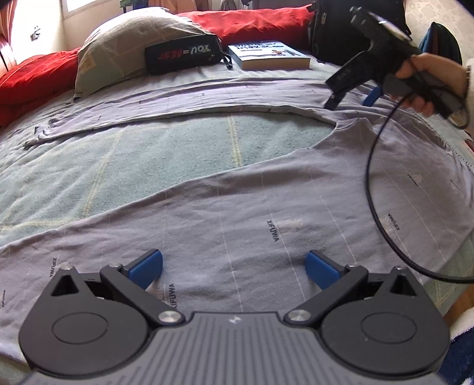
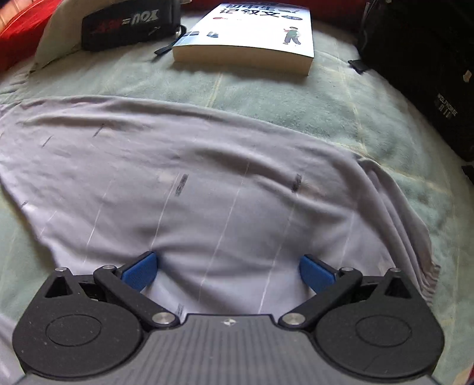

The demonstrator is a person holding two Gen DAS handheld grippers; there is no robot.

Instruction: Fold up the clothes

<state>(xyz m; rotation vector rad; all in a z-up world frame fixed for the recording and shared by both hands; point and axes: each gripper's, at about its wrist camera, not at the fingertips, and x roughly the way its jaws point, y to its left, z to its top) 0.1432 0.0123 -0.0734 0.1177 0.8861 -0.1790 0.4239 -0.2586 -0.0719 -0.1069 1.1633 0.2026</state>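
Grey trousers (image 1: 251,213) with thin white stripes lie spread on a pale green bedspread (image 1: 166,148), one leg near, the other leg (image 1: 183,100) stretched across further back. My left gripper (image 1: 234,266) is open, its blue pads (image 1: 148,265) low over the near leg. My right gripper (image 1: 352,97), held in a hand, hovers over the far leg at the upper right. In the right wrist view that gripper (image 2: 228,271) is open just above the grey fabric (image 2: 192,183), with folds bunched at the right (image 2: 394,207).
A book (image 2: 246,35) and a black pouch (image 2: 130,25) lie at the head of the bed, beside a beige pillow (image 1: 124,50) and red cushions (image 1: 254,20). A black bag (image 2: 420,74) stands at the far right. A black cable (image 1: 376,189) hangs from the right gripper.
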